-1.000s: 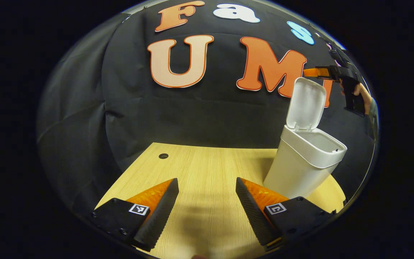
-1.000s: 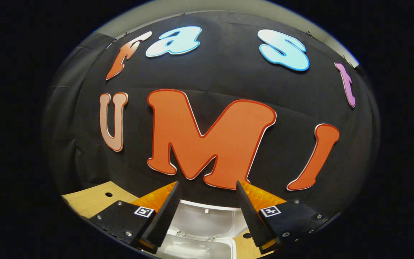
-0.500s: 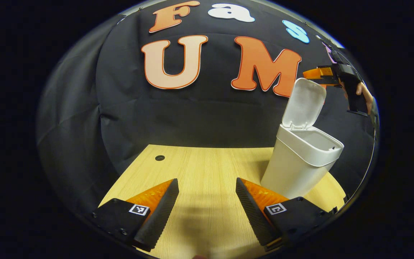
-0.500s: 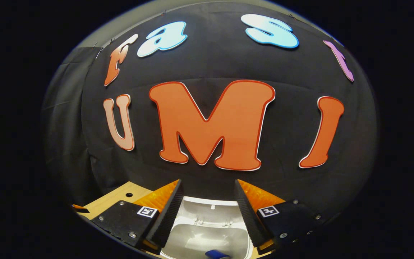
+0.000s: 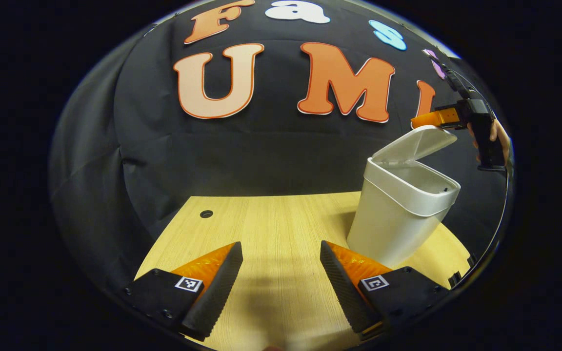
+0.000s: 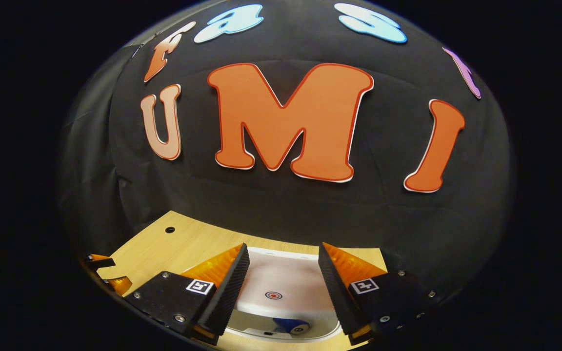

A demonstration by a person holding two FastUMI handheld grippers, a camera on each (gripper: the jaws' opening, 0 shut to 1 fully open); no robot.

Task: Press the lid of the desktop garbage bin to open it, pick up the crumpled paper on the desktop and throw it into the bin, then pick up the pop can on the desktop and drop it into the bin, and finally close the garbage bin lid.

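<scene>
Right hand-held gripper [image 6: 281, 287], spread empty over half-lowered lid [image 6: 281, 282]; pop can [image 6: 291, 325] beneath.

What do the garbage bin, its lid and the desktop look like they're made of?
Garbage bin: probably moulded plastic, white, smooth with a soft sheen and rounded corners. Lid: looks like the same plastic, thin and hinged. Desktop: pale wood grain, likely laminate or veneer, with a matte, even surface.

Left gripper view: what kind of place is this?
Likely a staged recording booth, not a home: black cloth wall, bare wooden desktop with a white garbage bin, and a hand-held gripper over its lid.
</scene>
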